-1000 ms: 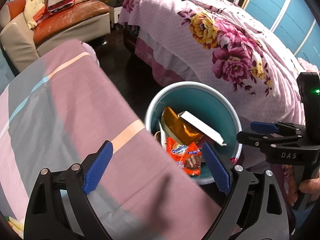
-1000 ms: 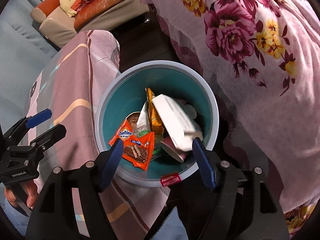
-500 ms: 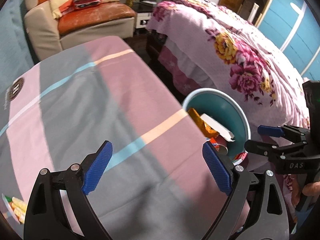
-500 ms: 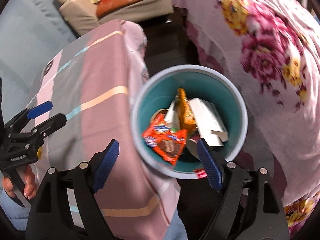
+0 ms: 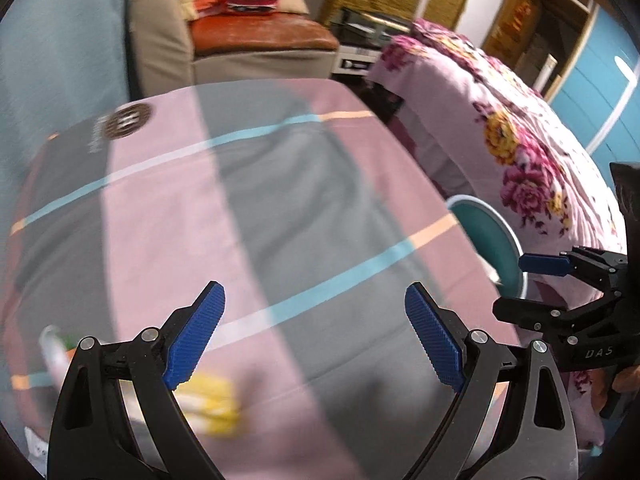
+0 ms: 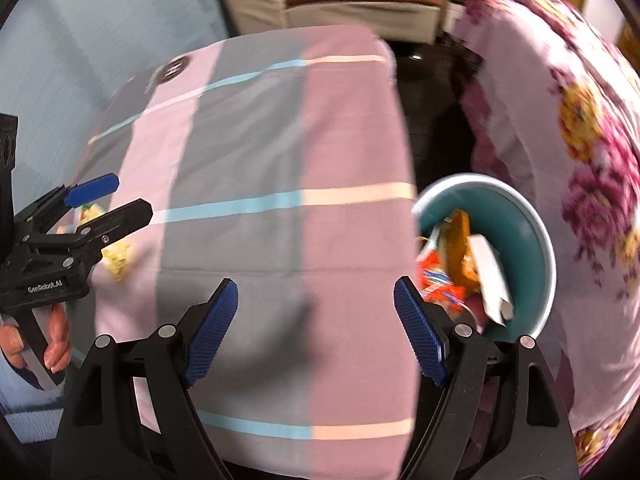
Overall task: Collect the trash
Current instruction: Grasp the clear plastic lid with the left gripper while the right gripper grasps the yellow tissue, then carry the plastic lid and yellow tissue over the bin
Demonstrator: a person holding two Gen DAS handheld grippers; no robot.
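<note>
A bed under a pink floral cover fills the right side of the room, with a tan sofa and its orange cushion against the far wall. In front of it a worktop draped in a cloth of pink and grey blocks with blue and peach stripes takes up the middle of both views. A teal trash bin with a pale rim stands on the dark floor just off the worktop's right edge, between worktop and bed; inside it lie an orange-red snack wrapper, a brown-orange packet and a white carton. Near the worktop's left edge sits blurred yellow trash, close under the left claw, whose jaws are spread with nothing between them. The right claw hangs over the worktop's near right part, its blue pads wide apart and empty. A person's hand grips the left handle.
</note>
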